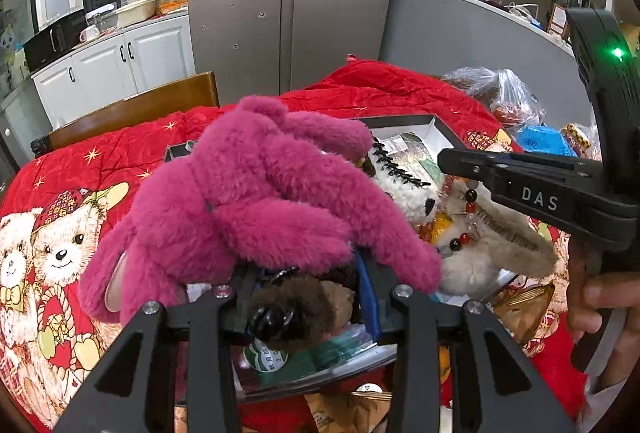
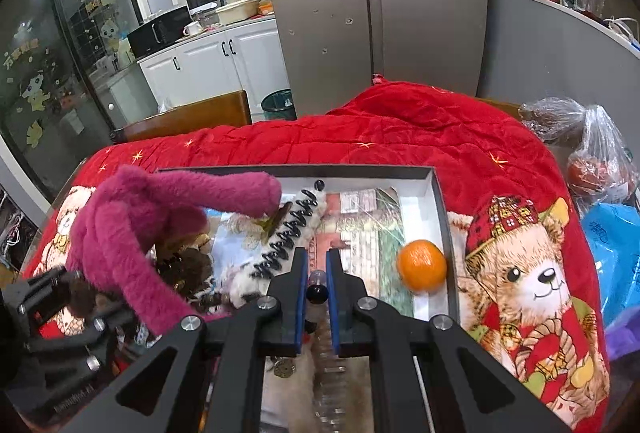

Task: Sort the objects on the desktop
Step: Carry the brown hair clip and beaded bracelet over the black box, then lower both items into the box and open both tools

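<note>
Shallow grey cardboard tray (image 2: 438, 193) on the table's red quilted bear-print cloth (image 2: 400, 129), taken as landmark. At its left end, the left gripper (image 1: 308, 297) is clamped on a shaggy magenta plush toy (image 1: 256, 189) with brown furry items beneath. Over its near middle, the right gripper (image 2: 317, 285) is closed on a dark-beaded string (image 2: 317, 293); a round orange tangerine (image 2: 421, 265) lies in its right end.

A magenta plush toy (image 1: 256, 193) sprawls limp over the left side of the tray (image 2: 436, 189); an orange (image 2: 421, 265) lies inside at right.
</note>
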The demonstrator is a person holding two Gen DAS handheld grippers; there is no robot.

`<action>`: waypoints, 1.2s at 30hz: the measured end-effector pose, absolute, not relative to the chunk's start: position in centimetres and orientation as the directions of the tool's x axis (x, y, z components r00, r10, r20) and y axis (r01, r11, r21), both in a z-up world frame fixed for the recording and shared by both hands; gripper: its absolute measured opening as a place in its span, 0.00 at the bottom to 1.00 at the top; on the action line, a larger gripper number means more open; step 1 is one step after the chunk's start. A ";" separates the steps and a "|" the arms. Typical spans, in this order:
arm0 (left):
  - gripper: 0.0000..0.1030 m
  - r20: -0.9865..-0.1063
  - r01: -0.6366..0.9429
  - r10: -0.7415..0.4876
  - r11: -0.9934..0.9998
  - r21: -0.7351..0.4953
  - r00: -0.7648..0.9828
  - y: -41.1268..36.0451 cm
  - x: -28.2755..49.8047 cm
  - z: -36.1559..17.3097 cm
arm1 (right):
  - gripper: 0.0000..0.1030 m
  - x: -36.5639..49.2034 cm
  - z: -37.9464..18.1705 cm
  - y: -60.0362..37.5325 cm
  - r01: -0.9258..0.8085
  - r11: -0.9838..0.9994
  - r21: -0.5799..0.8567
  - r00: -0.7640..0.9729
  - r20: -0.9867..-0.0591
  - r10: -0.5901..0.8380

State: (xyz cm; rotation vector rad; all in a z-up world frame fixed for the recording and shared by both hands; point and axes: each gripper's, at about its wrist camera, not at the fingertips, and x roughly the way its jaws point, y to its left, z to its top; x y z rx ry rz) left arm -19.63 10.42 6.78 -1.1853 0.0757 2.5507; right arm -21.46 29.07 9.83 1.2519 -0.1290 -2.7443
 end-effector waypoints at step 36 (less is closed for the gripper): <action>0.86 -0.751 -0.322 0.227 -0.946 -0.019 -0.620 11.5 -18.5 8.2 | 0.69 -20.4 12.1 28.4 0.103 -0.986 0.135 -0.675 -0.719 -0.169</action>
